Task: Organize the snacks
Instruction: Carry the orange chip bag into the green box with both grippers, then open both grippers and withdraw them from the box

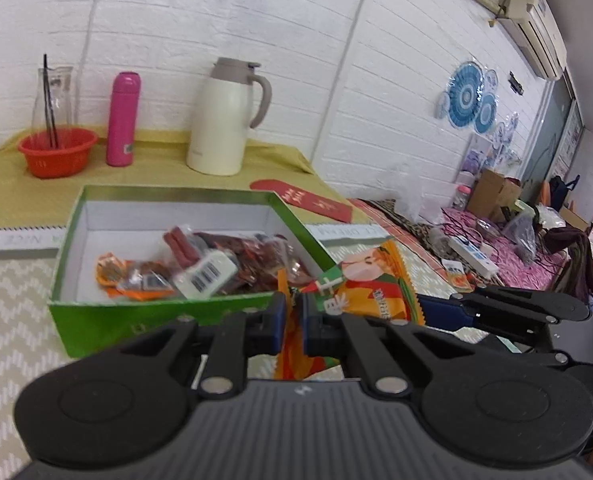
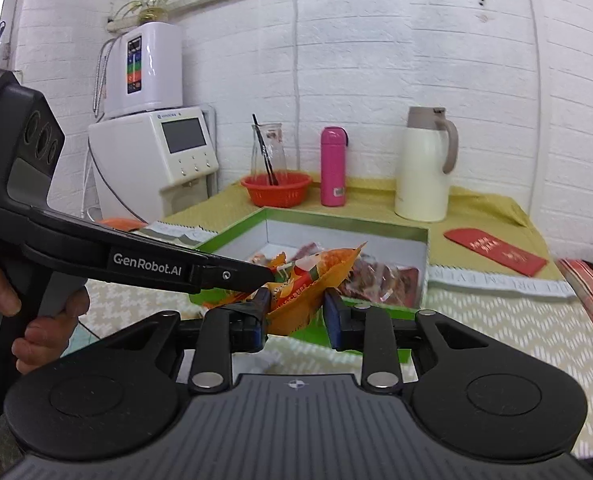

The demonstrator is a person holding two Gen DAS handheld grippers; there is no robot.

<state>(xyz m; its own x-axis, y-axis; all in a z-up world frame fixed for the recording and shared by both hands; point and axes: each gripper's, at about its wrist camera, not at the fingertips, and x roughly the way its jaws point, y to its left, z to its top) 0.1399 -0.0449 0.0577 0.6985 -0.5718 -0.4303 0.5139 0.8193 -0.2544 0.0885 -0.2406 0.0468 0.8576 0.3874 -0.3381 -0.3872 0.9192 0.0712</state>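
The open box (image 1: 96,312) sits on the counter (image 1: 12,320) with small wrapped snacks (image 1: 200,268) heaped in its near half; behind it, along the wall, stand a basket (image 1: 56,154) holding a glass jar (image 1: 52,96), then a slim flask (image 1: 122,120) to its right, then a jug (image 1: 224,120); an envelope (image 1: 304,200) lies flat right of the box's far corner; a snack packet (image 2: 296,292) hangs just before the box's near wall, pinched in the left tongs (image 1: 293,322) (its other end lies between the spread fingers of the right tongs (image 2: 296,318)); two machines (image 2: 152,152) stand stacked left of the counter.
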